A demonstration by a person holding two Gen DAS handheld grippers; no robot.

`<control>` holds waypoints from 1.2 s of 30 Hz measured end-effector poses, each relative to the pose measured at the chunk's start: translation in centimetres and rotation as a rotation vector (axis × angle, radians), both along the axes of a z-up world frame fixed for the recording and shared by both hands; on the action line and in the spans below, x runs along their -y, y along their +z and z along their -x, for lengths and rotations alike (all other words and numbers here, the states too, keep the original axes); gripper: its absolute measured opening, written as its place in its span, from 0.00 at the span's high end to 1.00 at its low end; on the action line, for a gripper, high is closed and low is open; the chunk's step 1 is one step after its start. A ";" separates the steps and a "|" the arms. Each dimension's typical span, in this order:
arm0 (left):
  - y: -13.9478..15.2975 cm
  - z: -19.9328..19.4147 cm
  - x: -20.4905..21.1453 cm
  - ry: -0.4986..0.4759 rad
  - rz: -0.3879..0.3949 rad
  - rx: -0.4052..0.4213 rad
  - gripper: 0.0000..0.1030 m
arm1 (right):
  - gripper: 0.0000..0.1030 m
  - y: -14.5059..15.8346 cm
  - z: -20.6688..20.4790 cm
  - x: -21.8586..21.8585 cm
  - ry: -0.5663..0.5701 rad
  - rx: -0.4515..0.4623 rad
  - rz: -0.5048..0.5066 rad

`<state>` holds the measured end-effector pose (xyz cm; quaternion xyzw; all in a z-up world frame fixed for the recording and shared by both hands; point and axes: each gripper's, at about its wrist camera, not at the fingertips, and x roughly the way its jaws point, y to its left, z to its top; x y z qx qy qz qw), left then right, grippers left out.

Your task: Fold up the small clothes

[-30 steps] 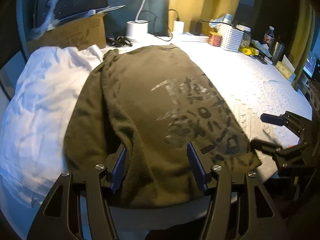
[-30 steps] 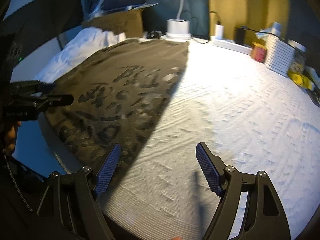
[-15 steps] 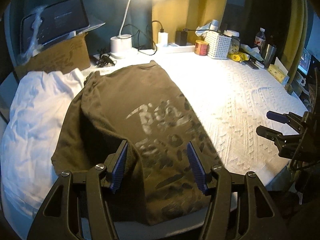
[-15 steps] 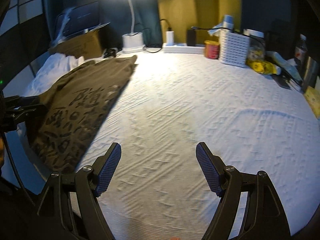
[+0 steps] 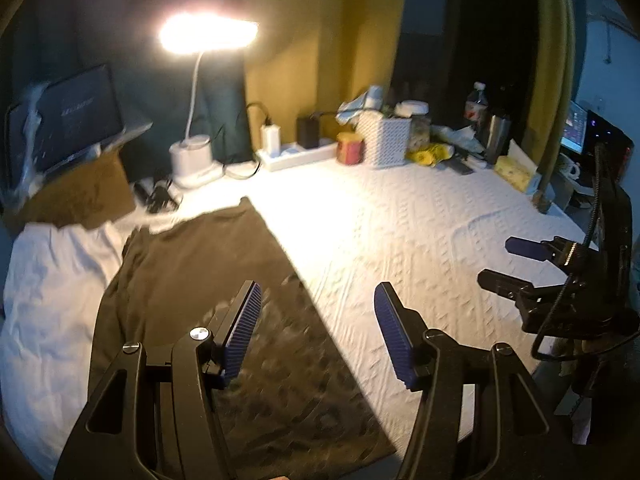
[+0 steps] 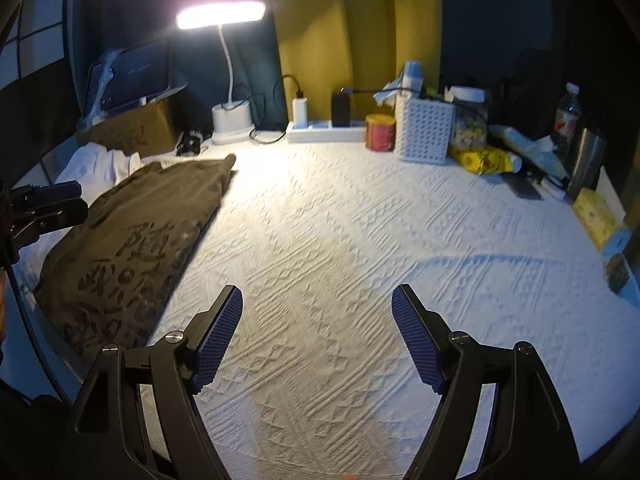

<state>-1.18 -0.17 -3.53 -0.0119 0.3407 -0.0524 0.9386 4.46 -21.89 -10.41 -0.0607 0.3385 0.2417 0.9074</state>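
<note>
A dark olive shirt with a printed pattern lies folded into a long strip on the left side of the white textured bedspread. My left gripper hangs above the shirt's right edge, open, with nothing between its fingers. In the right wrist view the same shirt lies at the left. My right gripper is open over the bare bedspread, well apart from the shirt. Each gripper shows in the other's view: the right gripper at the right edge, the left gripper at the left edge.
White cloth lies left of the shirt. Along the back stand a cardboard box, a lit desk lamp, a power strip, a red tin, a white perforated basket and bottles.
Both grippers rose and drew back from the shirt, so the views now take in more of the back wall and lamp. The shirt lies as before. Both grippers stay open.
</note>
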 end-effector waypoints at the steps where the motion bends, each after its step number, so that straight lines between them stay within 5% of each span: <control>1: 0.4 -0.1 0.2 -0.005 0.001 0.011 0.43 | 0.22 0.3 0.0 0.1 -0.004 0.007 0.000; 3: 1.1 -0.3 0.4 -0.011 0.002 0.033 0.43 | 0.22 1.1 0.0 0.4 -0.013 0.023 -0.001; 4: 1.4 -0.4 0.4 -0.011 0.001 0.043 0.36 | 0.22 1.6 0.0 0.5 -0.019 0.032 -0.001; 5: 1.8 -0.5 0.5 -0.009 0.003 0.058 0.17 | 0.22 2.0 -0.1 0.6 -0.023 0.039 -0.001; 7: 2.5 -0.3 0.4 -0.004 0.014 0.093 0.06 | 0.22 2.7 0.0 0.8 -0.029 0.053 -0.003; 18: 6.0 -0.5 0.0 -0.007 0.028 0.187 0.05 | 0.22 7.7 0.7 2.2 -0.082 0.154 -0.053; 36: 12.1 2.6 -2.2 0.032 0.018 0.460 0.05 | 0.22 14.6 2.6 4.0 -0.191 0.330 -0.086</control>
